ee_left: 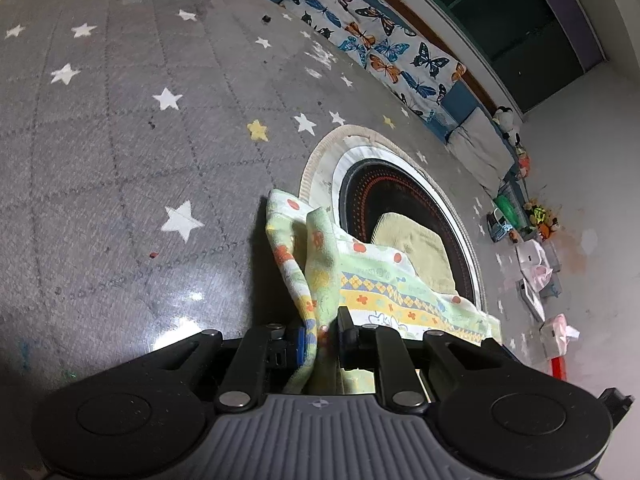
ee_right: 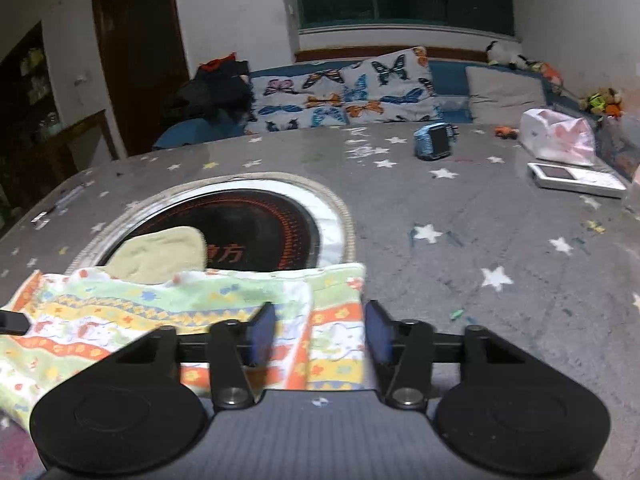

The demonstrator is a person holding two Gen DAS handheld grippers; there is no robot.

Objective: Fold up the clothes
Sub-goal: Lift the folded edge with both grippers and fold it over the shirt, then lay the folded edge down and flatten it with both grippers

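Item: patterned cloth (ee_right: 168, 312), pale green with orange and yellow bands, spread partly folded on a grey star-printed mat (ee_right: 500, 240) and overlapping the near rim of a round black-centred rug (ee_right: 280, 220). A plain yellow-green cloth (ee_right: 160, 254) lies on that rug just beyond it. Left gripper (ee_left: 320, 332): clenched on a bunched edge of the patterned cloth, which rises from the mat into the jaws and trails away to the right across the rug's edge. Right gripper (ee_right: 318, 336): jaws parted, straddling the cloth's right-hand end, where a doubled layer shows a step in the fabric; no fabric pinched. Governing relation: the cloth's long axis runs crosswise to both tools, left end lifted by the left gripper, right end lying flat directly under the right one, which is therefore nearer to that free end. View differences: the left wrist view alone shows the pinch and the lifted fold; the right wrist view alone shows the flat spread, the layered end, and a dark tip (ee_right: 12, 324) at its left border, probably the left tool. Stage: a fold in progress, by judgement; how many folds it holds cannot be told.
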